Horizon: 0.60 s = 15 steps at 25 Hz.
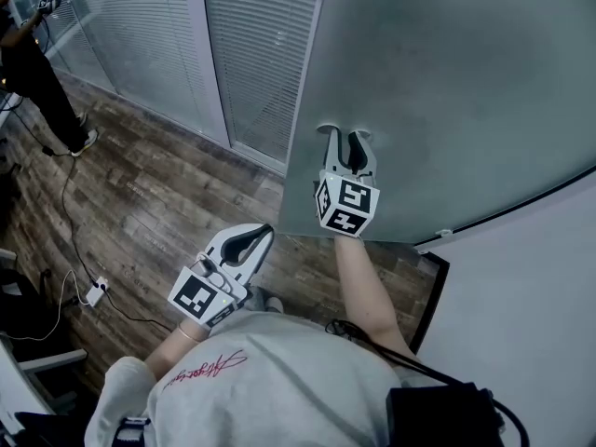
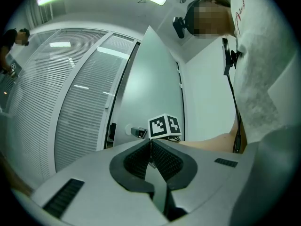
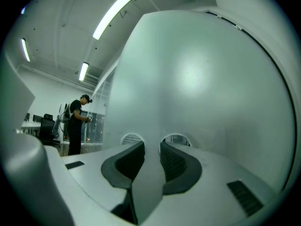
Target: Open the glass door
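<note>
A tall frosted grey glass door [image 1: 447, 82] stands directly ahead of the right claw [image 1: 345, 140]. This claw's jaws are spread, their tips at the pane, pinching nothing. A small metal door fitting [image 2: 138, 132] sits just left of this claw. The left claw [image 1: 268, 230], down and to the left, is pressed together and empty, clear of the door's edge, above a dark wood-plank floor [image 1: 140, 212]. Ahead of it, white slatted blinds [image 1: 140, 35] line glass partitions. Far to its left stands a person in dark clothing [image 1: 37, 73]. A white power strip [image 1: 96, 291] with a cable lies on the floor nearby.
</note>
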### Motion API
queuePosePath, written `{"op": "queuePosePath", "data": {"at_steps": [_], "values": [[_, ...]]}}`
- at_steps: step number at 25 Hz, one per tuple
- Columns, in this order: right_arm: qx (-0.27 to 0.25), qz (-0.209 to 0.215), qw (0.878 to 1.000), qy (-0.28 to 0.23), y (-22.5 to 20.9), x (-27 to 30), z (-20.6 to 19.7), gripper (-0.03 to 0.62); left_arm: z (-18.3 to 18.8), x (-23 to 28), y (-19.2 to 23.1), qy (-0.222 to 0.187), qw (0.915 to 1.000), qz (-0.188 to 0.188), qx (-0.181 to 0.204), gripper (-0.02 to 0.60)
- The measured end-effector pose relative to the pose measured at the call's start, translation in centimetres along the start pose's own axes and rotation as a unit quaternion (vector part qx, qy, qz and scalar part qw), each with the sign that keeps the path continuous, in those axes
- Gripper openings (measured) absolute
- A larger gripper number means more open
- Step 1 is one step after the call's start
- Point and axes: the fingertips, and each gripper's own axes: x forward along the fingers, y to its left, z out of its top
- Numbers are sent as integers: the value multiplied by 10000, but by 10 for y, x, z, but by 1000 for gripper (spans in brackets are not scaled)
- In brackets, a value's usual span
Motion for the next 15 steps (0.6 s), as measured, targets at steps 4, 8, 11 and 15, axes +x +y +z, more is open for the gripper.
{"op": "queuePosePath", "data": {"at_steps": [4, 8, 11, 15], "values": [[-9, -6, 10000, 20, 9, -15, 0, 114, 6, -14, -2, -21, 10000, -29, 37, 23], [-30, 51, 10000, 24, 12, -33, 0, 112, 11, -20, -13, -111, 9998, -166, 42, 24], [-1, 75, 10000, 29, 10, -44, 0, 112, 5, -27, -22, -18, 9996, -275, 21, 24], [-19, 77, 10000, 17, 11, -61, 2, 112, -2, -49, -30, 120, 9992, -383, -53, 23]]}}
